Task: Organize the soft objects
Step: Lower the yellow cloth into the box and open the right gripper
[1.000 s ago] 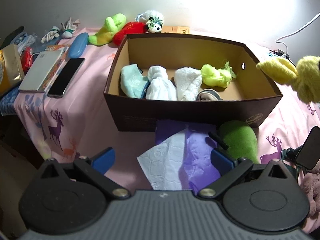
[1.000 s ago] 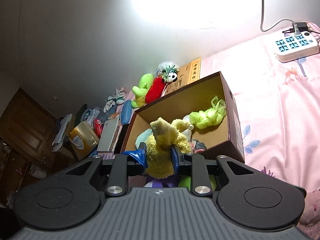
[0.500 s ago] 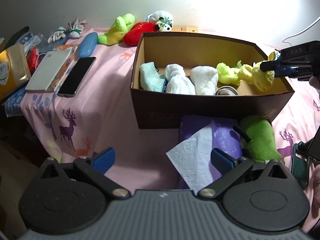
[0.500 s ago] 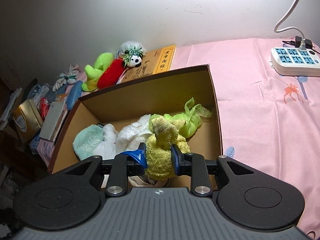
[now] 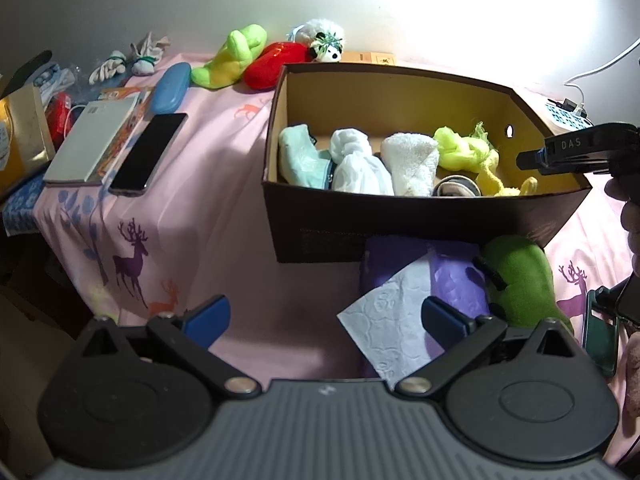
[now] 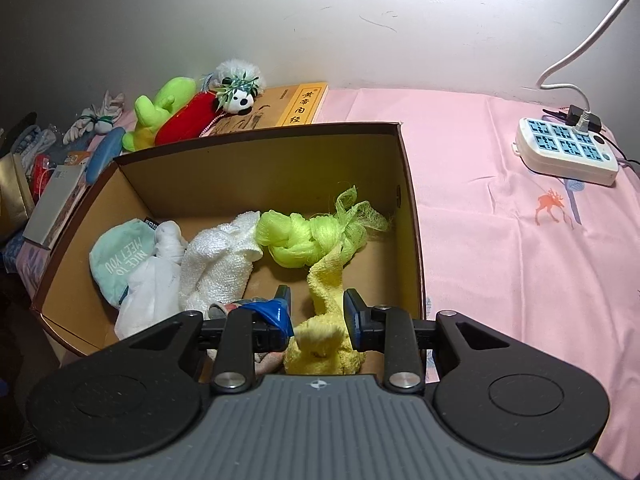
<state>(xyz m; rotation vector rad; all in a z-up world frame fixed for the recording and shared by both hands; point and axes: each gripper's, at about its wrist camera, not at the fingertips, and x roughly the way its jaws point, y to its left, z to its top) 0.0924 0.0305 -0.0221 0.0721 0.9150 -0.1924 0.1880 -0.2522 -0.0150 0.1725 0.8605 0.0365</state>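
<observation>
A brown cardboard box (image 5: 400,76) (image 6: 260,136) holds a mint cloth (image 6: 120,260), a white cloth (image 6: 156,288), a white towel (image 6: 224,260) and a neon green mesh bundle (image 6: 308,236). A yellow towel toy (image 6: 324,320) (image 5: 490,178) lies in the box's right end. My right gripper (image 6: 316,308) is open over that end, its jaws spread on either side of the yellow toy. My left gripper (image 5: 324,314) is open and empty in front of the box. A green plush (image 5: 524,280) lies by the box's front right corner.
A purple tissue pack (image 5: 404,292) lies in front of the box. A green, red and panda plush (image 5: 276,60) sits behind it. A phone (image 5: 150,154), notebook (image 5: 90,140) and blue case (image 5: 170,86) lie left. A power strip (image 6: 564,148) lies right on the pink cloth.
My right gripper carried the yellow toy down into the box's right end and opened, and the toy now rests in the box. My left gripper pulled back to the left.
</observation>
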